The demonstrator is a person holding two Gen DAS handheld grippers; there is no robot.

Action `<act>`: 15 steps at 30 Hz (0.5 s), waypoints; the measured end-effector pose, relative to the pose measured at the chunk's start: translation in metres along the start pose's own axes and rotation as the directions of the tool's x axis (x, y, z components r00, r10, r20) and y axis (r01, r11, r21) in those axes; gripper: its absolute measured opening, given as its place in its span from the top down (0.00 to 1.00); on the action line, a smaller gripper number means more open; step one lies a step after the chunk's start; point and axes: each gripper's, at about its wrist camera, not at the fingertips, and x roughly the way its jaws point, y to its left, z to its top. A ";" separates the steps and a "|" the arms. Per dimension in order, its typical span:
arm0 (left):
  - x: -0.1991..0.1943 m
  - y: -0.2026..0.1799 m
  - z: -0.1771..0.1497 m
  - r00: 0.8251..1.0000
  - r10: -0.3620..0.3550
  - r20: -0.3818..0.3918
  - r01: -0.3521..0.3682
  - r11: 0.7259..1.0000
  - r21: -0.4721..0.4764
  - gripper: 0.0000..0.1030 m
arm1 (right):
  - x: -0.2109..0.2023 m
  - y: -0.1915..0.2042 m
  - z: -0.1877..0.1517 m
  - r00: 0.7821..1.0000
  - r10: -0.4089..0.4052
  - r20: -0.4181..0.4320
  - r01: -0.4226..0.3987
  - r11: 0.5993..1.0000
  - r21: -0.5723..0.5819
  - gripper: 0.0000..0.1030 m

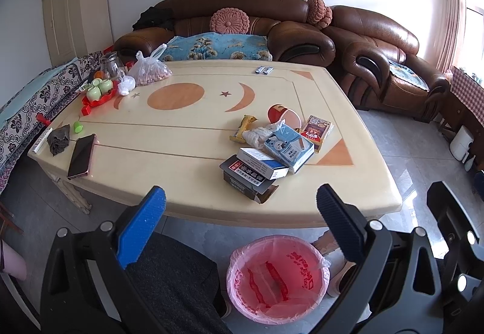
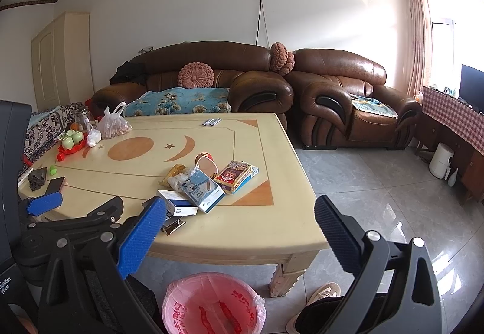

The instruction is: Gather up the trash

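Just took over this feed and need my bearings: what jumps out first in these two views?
The heap of boxes and wrappers near the front right of the cream table catches the eye first. Right after comes the pink-lined trash bin on the floor just below the table's near edge. Both tongs, left and right, hang open and empty in front of the table.

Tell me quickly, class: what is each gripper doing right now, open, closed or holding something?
Left gripper: open, fingers wide apart, holding nothing, raised over the pink-lined bin.
Right gripper: open, fingers wide apart, holding nothing.
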 end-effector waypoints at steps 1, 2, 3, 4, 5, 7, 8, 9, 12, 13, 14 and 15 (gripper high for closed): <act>0.000 0.000 0.000 1.000 0.000 -0.001 0.000 1.000 0.000 0.05 | 0.000 0.000 0.000 1.000 0.000 0.000 0.000 1.000 -0.001 0.07; 0.000 0.000 -0.001 1.000 0.000 -0.002 0.000 1.000 0.000 0.05 | 0.000 0.000 0.000 1.000 0.000 0.000 0.000 1.000 -0.001 0.07; 0.000 0.000 -0.001 1.000 0.000 -0.002 0.000 1.000 0.000 0.05 | 0.000 0.000 0.000 1.000 0.000 0.000 0.000 1.000 0.000 0.07; 0.000 0.000 -0.001 1.000 0.000 -0.002 0.000 1.000 -0.001 0.05 | 0.000 0.000 0.000 1.000 0.001 0.000 -0.001 1.000 0.000 0.07; 0.000 0.000 -0.001 1.000 -0.001 -0.003 0.001 1.000 -0.001 0.05 | 0.000 0.000 0.000 1.000 0.003 0.000 -0.003 1.000 0.001 0.07; 0.000 0.000 -0.002 1.000 -0.003 -0.008 0.003 1.000 -0.002 0.05 | 0.000 0.000 0.001 1.000 0.007 -0.002 -0.007 1.000 0.002 0.07; 0.001 0.000 -0.002 1.000 -0.006 -0.014 0.006 1.000 -0.003 0.05 | 0.000 0.000 0.001 1.000 0.010 -0.003 -0.010 1.000 0.003 0.07; 0.001 0.001 -0.002 1.000 -0.009 -0.020 0.009 1.000 -0.005 0.05 | 0.002 0.001 0.001 1.000 0.015 -0.005 -0.014 1.000 0.005 0.07; 0.006 0.002 -0.001 0.998 -0.031 -0.047 0.030 0.999 -0.016 0.05 | 0.006 0.002 0.001 1.000 0.025 -0.009 -0.025 1.000 -0.002 0.07; 0.008 0.002 -0.001 0.998 -0.036 -0.057 0.036 0.999 -0.018 0.05 | 0.008 0.003 0.001 1.000 0.020 -0.009 -0.020 1.000 -0.009 0.07; 0.010 0.002 -0.002 0.997 -0.036 -0.067 0.035 0.999 -0.022 0.05 | 0.010 0.005 0.001 1.000 0.017 -0.010 -0.017 1.000 -0.016 0.07; 0.011 0.002 -0.002 0.997 -0.034 -0.072 0.032 0.999 -0.026 0.05 | 0.012 0.005 0.001 1.000 0.026 -0.010 -0.026 0.999 -0.022 0.07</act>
